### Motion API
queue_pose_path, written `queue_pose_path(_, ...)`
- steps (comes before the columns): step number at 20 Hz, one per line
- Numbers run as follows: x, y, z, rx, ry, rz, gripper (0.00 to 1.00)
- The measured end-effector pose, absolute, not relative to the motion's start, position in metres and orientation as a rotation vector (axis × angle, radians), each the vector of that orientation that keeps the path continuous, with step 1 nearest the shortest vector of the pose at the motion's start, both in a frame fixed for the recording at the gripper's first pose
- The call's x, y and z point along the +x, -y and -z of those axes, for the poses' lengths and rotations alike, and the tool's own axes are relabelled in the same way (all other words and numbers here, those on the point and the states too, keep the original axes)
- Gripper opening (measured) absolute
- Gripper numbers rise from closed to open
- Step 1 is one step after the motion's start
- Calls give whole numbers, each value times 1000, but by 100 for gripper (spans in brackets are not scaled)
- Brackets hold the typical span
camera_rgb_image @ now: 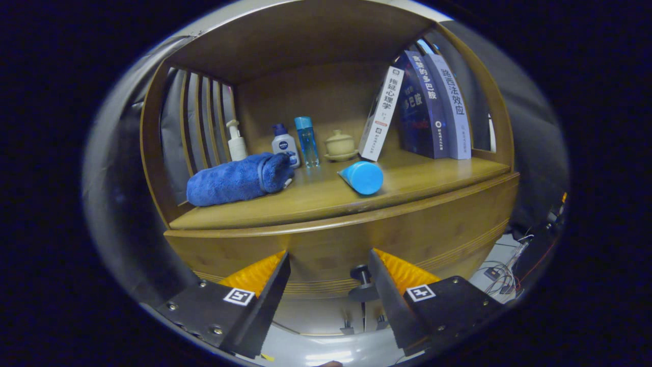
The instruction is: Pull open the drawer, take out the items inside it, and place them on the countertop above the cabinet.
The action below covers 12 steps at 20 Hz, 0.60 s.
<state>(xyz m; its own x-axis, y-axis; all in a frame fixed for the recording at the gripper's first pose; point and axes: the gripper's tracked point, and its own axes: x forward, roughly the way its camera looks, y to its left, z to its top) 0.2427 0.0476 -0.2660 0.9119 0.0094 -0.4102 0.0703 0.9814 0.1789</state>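
Smooth, satin-finished wood forms the cabinet (326,239) and counter (316,196). The towel (237,178) is plush cloth; the tube (362,177) looks like matt plastic; the knob (362,278) is perhaps dark metal.

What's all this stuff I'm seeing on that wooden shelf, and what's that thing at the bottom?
Cabinet: one, brown wood, ahead of the claw.
Knob: one, dark, on the cabinet front, between the fingers.
Towel: one, blue, rolled, on the countertop.
Pump bottle: one, white, behind the towel.
Lotion bottle: one, white, blue cap.
Tall bottle: one, clear blue.
Lidded cup: one, beige.
Tube: one, light blue, lying down.
Books: three, leaning.
Claw: one, open, touching nothing.
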Motion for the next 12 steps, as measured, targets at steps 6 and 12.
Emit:
queue_pose_path(6, 245, -48, 267, 208, -422, 31, 93)
queue_pose_path(12, 245, -47, 269, 211, -424, 29, 93)
